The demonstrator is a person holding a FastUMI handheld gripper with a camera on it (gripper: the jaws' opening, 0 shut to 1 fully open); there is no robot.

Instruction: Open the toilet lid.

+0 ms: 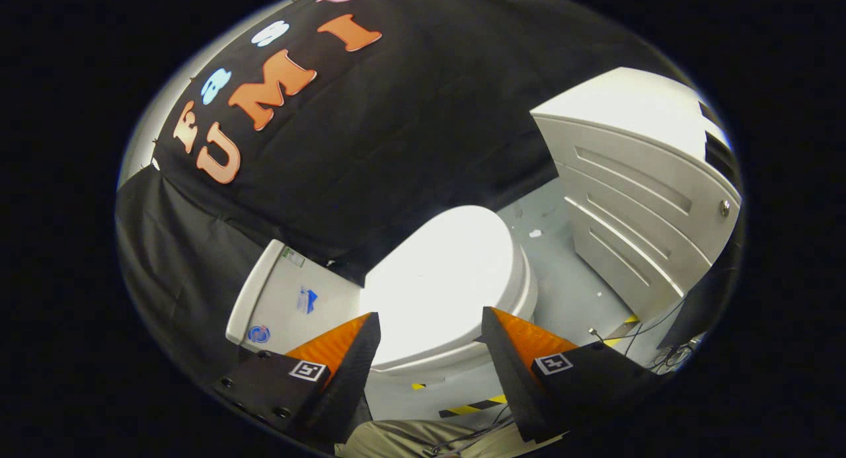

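Here the gripper [431,332] hangs with its wedge-shaped fingers spread apart, holding nothing, above the closed lid [443,279]. The lid lies flat on the bowl, its front edge just ahead of the fingertips and its rear edge meeting the tank [281,299]. It is smooth, glossy, rounded plastic, glaring white. I judge slipping the main risk: a finger could skate off that slick rim instead of catching under it. Beyond stands a ribbed white cabinet [634,207].

the near rim of the toilet lid [443,279] is hidden behind the hand-held gripper [431,329] fingers.
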